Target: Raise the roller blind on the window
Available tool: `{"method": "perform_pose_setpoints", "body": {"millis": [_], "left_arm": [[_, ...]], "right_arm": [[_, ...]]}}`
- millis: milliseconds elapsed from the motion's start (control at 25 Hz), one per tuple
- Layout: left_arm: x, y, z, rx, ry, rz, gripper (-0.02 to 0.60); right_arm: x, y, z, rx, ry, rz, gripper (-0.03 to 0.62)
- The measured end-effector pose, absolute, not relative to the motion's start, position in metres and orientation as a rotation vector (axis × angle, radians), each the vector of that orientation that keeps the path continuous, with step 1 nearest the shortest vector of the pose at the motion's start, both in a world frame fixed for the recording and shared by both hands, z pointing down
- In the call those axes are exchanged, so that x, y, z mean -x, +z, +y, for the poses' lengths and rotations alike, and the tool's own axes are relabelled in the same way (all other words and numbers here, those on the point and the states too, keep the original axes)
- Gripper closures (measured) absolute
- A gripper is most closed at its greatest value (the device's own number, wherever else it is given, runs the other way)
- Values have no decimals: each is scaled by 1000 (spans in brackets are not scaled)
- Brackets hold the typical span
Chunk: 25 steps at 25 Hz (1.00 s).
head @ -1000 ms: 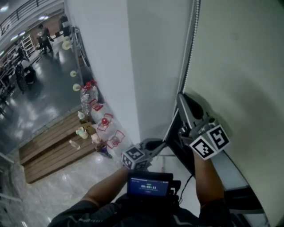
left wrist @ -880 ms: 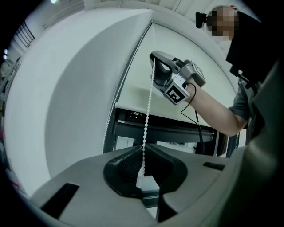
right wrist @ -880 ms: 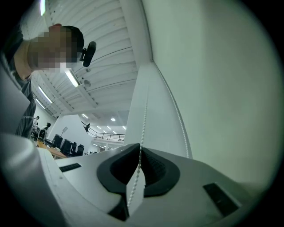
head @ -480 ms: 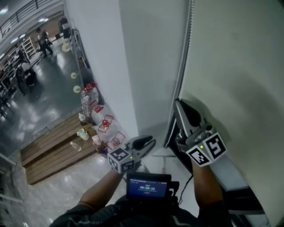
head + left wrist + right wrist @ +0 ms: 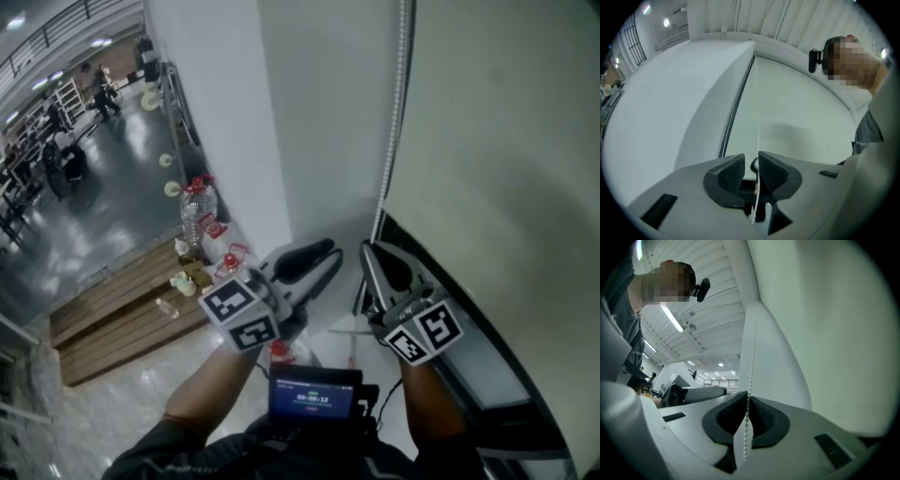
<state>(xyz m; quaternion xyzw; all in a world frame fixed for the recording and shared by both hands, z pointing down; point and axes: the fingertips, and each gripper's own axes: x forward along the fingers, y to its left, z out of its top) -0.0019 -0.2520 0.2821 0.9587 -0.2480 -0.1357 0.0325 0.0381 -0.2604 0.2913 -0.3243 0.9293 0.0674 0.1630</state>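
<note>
The right hand-held gripper (image 5: 746, 401) is clamped on the bead chain (image 5: 751, 357), which its own view shows pinched between the two pads, with a short loose end hanging below them. In the head view it sits at the lower centre, against the left edge of the roller blind (image 5: 506, 141).

The left hand-held gripper (image 5: 751, 161) has its jaws a little apart. The chain passes through the gap close to one pad, and nothing presses on it. In the head view this gripper is just left of the other one, in front of the white pillar (image 5: 225, 112).

The pale blind fabric fills the right side of the head view from top to lower right, so the window looks largely covered. As a judgement, the raising is under way but far from done: one grip is on the chain, the other is placed to take it, and many more pulls remain.
</note>
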Motion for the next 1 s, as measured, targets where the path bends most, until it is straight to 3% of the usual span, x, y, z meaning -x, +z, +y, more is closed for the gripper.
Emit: {"method": "perform_pose_setpoints", "body": {"millis": [520,680,1000], "left_arm": [[-46,193,-256,-3120,-446,-696,489],[-55,193,-258,-3134,-413,-682,571],[-51,217,-258,-3114,-395,-686,580]], "right_arm": [[-36,302,-242,903,186,2626,580],[-37,300,-241,911,179,2618,580],[-31,322,-242,917,132,2652,580]]}}
